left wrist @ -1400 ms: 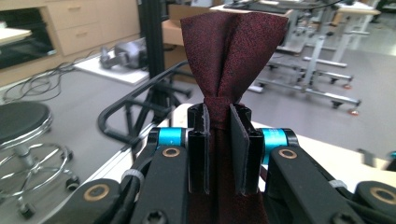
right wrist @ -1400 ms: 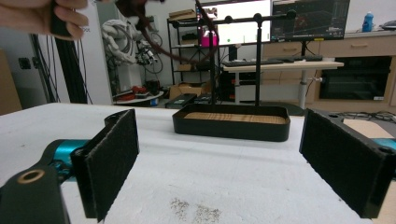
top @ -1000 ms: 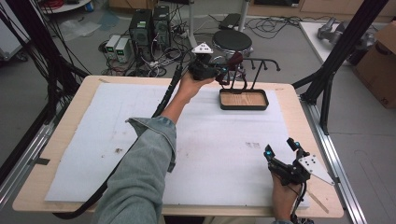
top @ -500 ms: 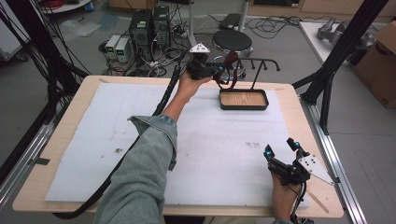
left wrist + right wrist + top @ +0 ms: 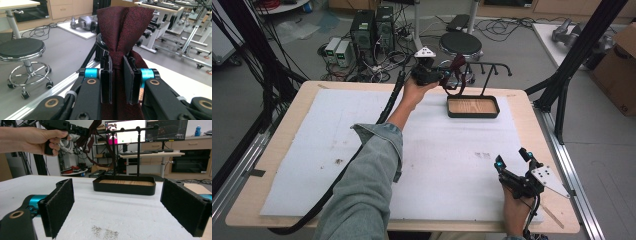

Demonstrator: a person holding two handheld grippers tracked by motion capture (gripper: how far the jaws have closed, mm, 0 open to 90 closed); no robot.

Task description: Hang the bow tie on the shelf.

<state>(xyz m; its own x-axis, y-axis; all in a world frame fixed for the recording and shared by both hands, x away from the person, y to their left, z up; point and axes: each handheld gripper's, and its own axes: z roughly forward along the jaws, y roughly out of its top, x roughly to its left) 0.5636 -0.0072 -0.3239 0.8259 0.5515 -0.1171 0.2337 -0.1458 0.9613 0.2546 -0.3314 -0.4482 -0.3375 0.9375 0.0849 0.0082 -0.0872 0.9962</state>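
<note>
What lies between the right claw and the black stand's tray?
Bare white foam mat, as the high view shows, between the right claw and the tray.

The dark red tie (image 5: pixel 124 32) runs off the top and bottom edges of the left gripper view, its ends unseen. It hides most of the stand's bar (image 5: pixel 101 43) behind it.

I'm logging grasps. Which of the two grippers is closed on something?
The left gripper, raised by the stand: its fingers pinch the dark red tie. The right gripper sits open over the near table corner.
</note>
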